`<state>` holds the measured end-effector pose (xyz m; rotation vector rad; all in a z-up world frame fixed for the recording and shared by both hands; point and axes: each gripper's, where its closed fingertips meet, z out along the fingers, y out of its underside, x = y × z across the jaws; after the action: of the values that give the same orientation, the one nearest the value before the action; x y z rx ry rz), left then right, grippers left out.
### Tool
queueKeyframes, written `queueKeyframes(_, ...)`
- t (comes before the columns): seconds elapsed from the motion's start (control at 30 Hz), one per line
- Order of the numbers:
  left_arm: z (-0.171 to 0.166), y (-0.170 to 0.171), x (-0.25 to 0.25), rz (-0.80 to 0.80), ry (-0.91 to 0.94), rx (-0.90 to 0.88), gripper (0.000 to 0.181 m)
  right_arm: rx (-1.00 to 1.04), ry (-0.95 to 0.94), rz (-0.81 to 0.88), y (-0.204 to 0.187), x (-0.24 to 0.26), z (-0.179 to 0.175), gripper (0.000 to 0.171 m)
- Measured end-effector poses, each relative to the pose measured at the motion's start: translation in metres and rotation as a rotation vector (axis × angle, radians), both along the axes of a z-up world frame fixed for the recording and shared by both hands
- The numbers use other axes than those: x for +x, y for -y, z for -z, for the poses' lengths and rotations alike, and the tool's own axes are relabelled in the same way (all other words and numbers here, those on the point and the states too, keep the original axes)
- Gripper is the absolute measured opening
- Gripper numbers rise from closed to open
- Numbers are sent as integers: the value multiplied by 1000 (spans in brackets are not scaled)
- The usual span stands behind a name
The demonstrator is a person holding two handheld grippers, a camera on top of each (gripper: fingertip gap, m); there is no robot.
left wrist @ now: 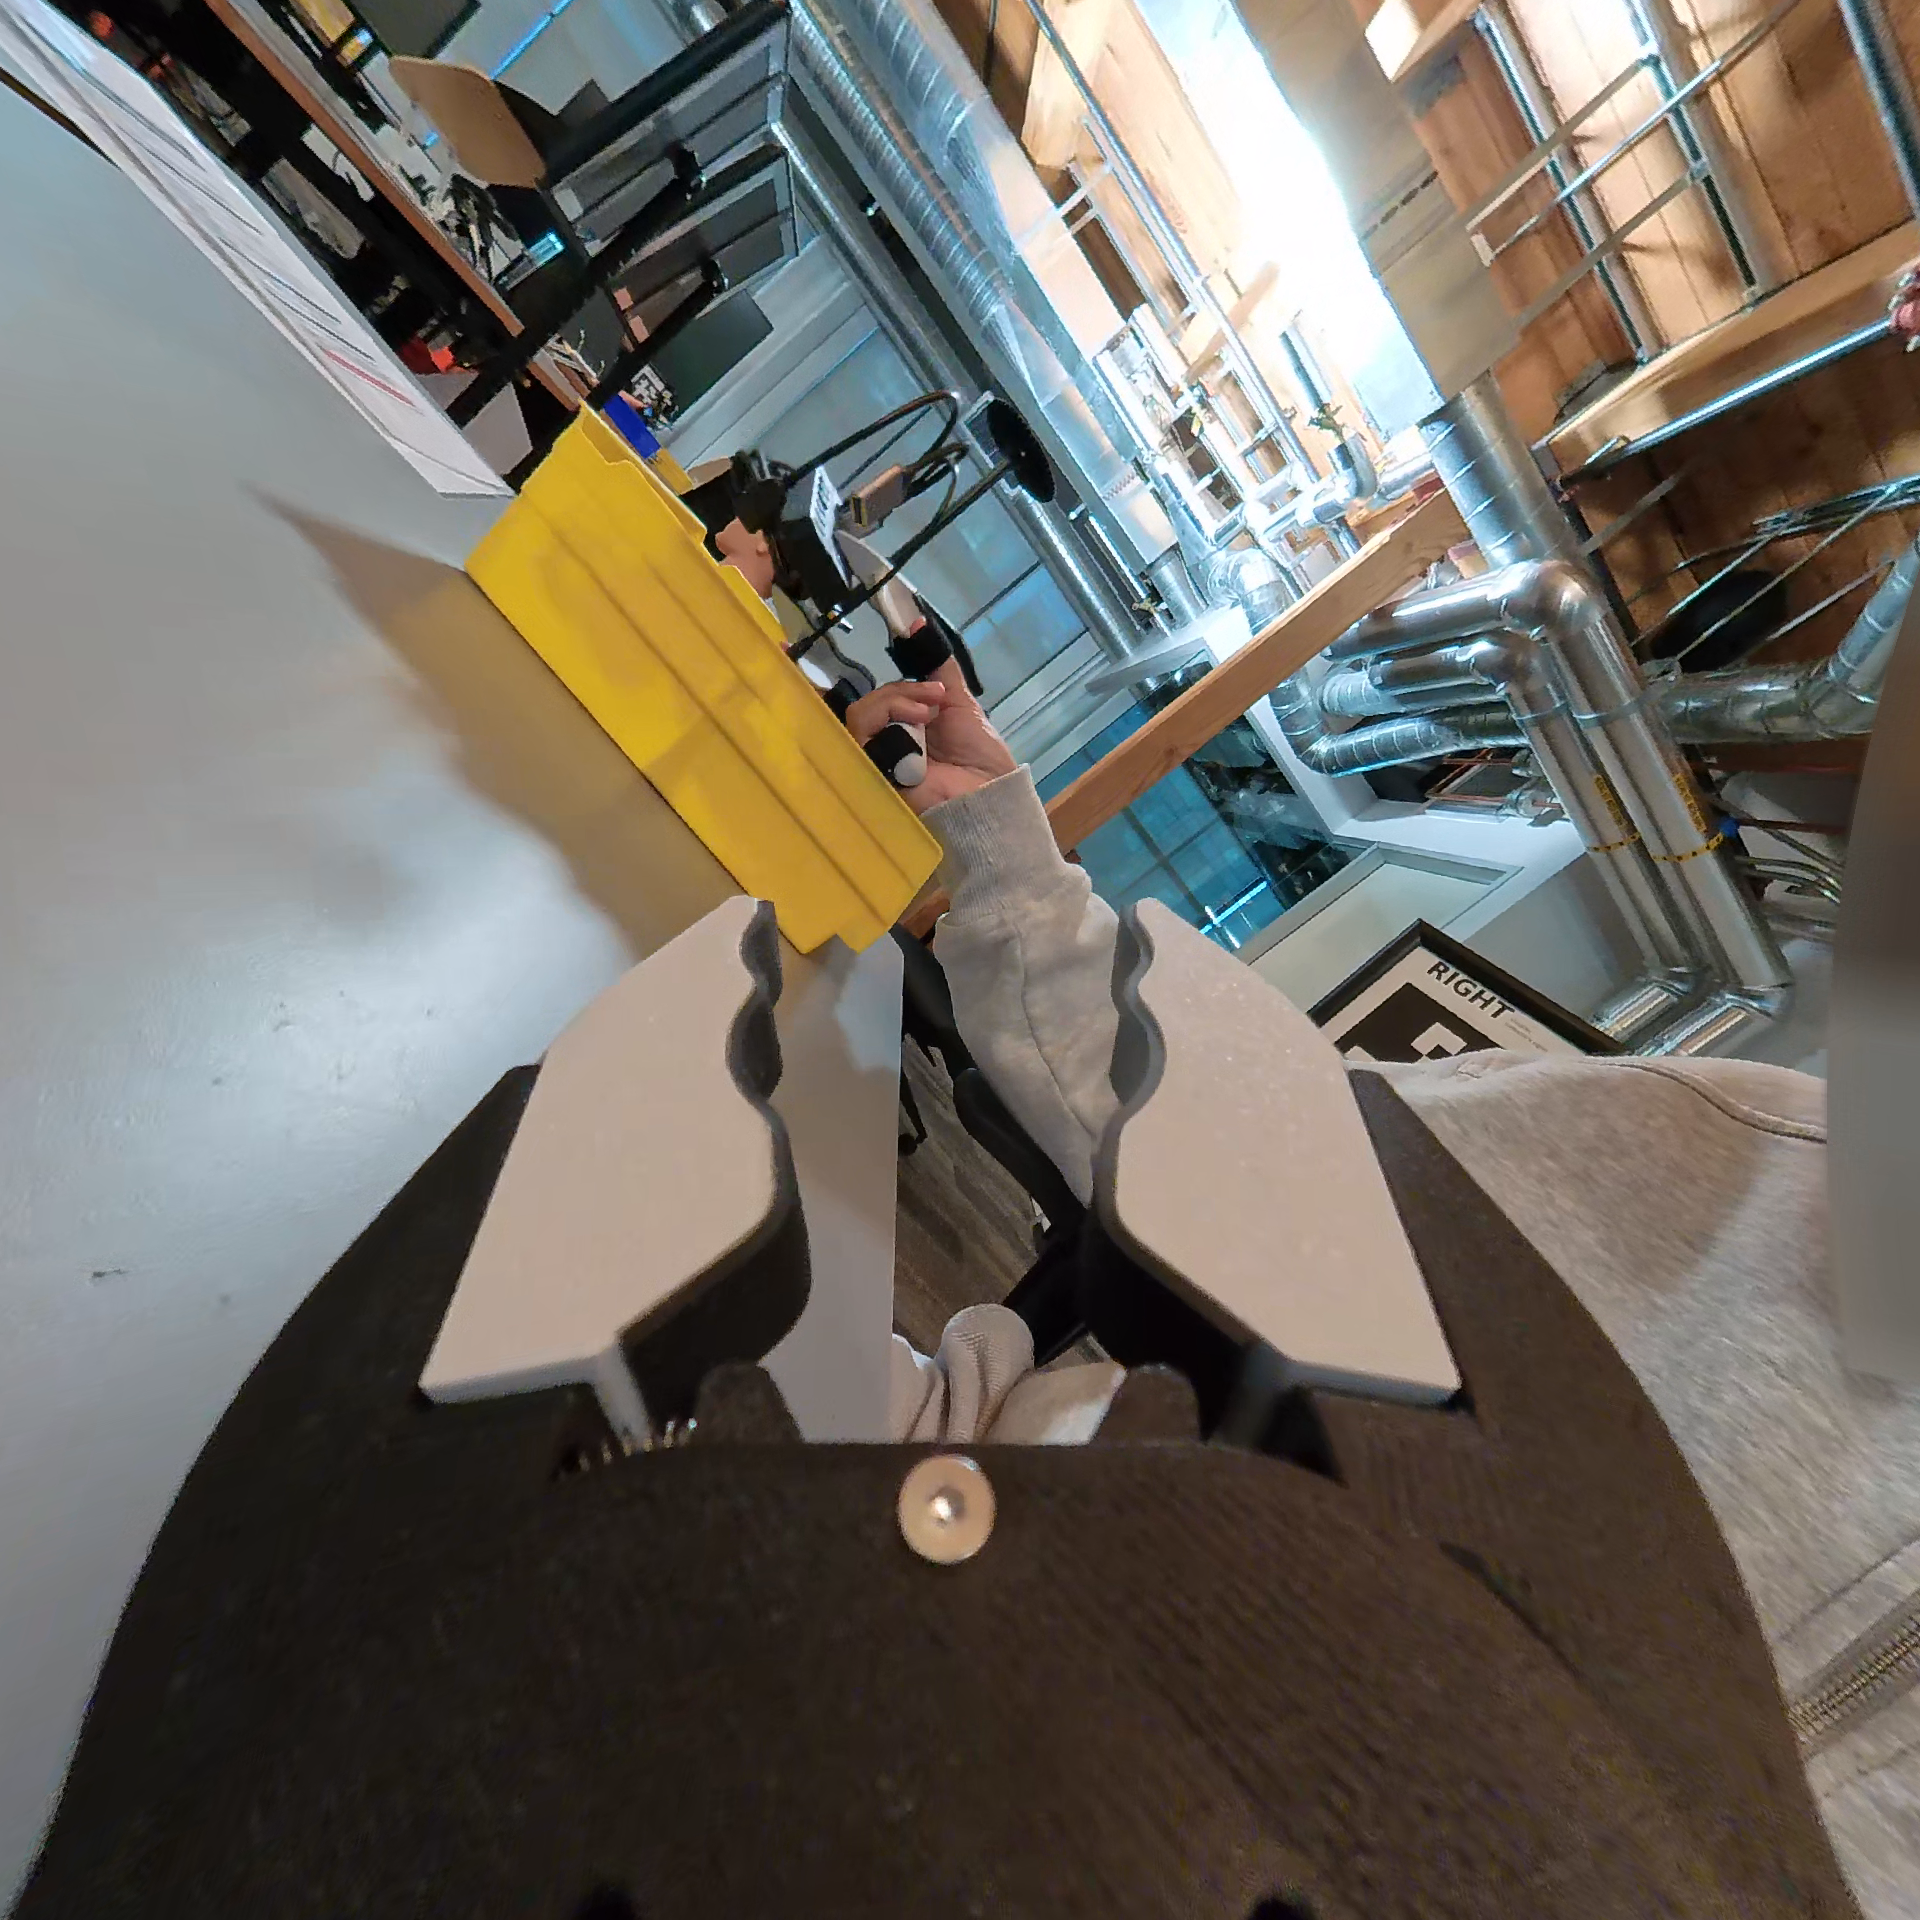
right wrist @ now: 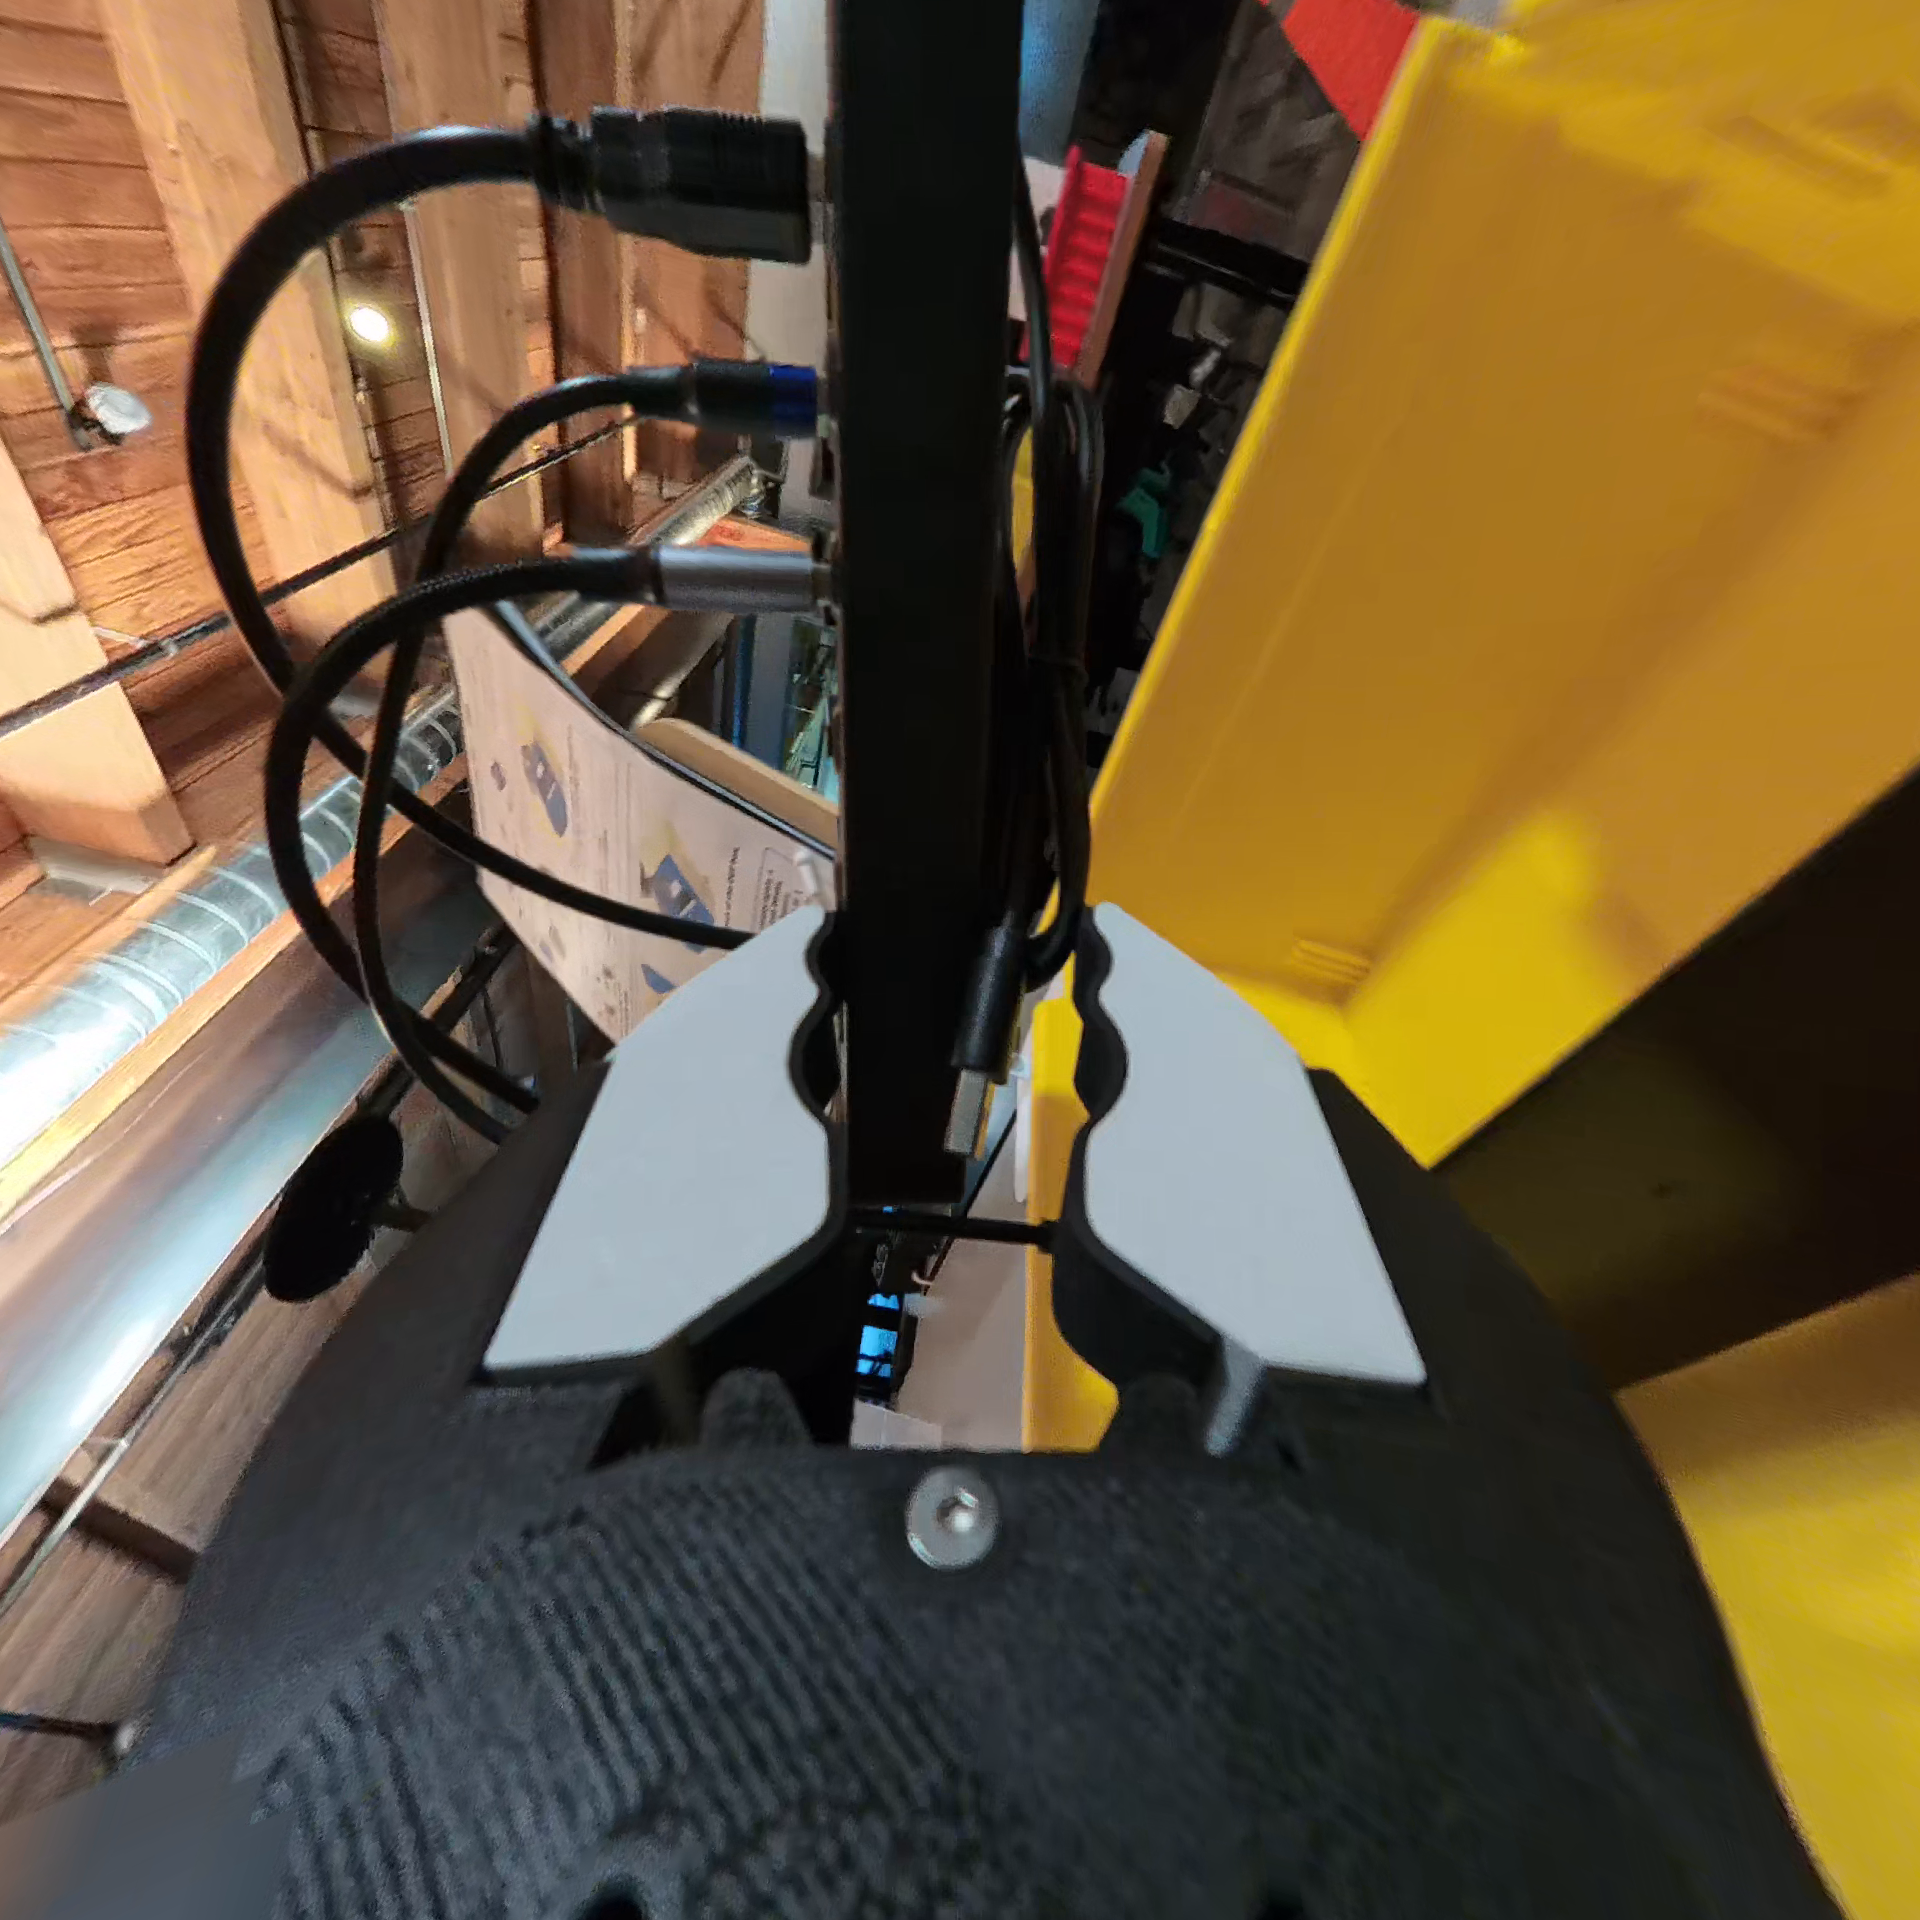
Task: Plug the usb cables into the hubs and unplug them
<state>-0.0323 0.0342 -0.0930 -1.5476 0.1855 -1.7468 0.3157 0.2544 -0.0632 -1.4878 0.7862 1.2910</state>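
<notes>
My right gripper (right wrist: 956,945) is shut on the near end of a long black USB hub (right wrist: 920,623) and holds it up in the air. Three cables are plugged into the hub's left side: a thick black plug (right wrist: 707,187), a blue-tipped plug (right wrist: 758,400) and a grey metal plug (right wrist: 738,577). A loose USB-A plug (right wrist: 971,1091) hangs along the hub's right side, between the hub and the right finger. My left gripper (left wrist: 940,935) is open and empty over the table's edge. The right gripper (left wrist: 842,561) shows far off beyond it, with black cable loops (left wrist: 914,447) above it.
A yellow plastic bin (left wrist: 675,644) stands on the grey table (left wrist: 260,831) between the two grippers; it fills the right of the right wrist view (right wrist: 1507,520). A printed sheet (left wrist: 260,239) lies at the table's far side. A person's grey sleeve (left wrist: 1029,935) reaches toward the bin.
</notes>
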Motion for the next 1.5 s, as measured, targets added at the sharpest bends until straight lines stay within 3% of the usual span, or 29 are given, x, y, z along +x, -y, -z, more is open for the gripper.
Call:
queueKeyframes(0.17,0,0,1,2,0,-3,62,-77,-84,7,-4,8,17,44)
queueKeyframes(0.5,2,0,1,2,3,-15,62,-125,76,12,-2,0,20,44)
queueKeyframes(1.3,3,0,2,17,16,-37,61,-123,139,64,3,0,16,48)
queueKeyframes(1.5,3,0,2,18,16,-39,61,-92,213,57,4,-2,7,38)
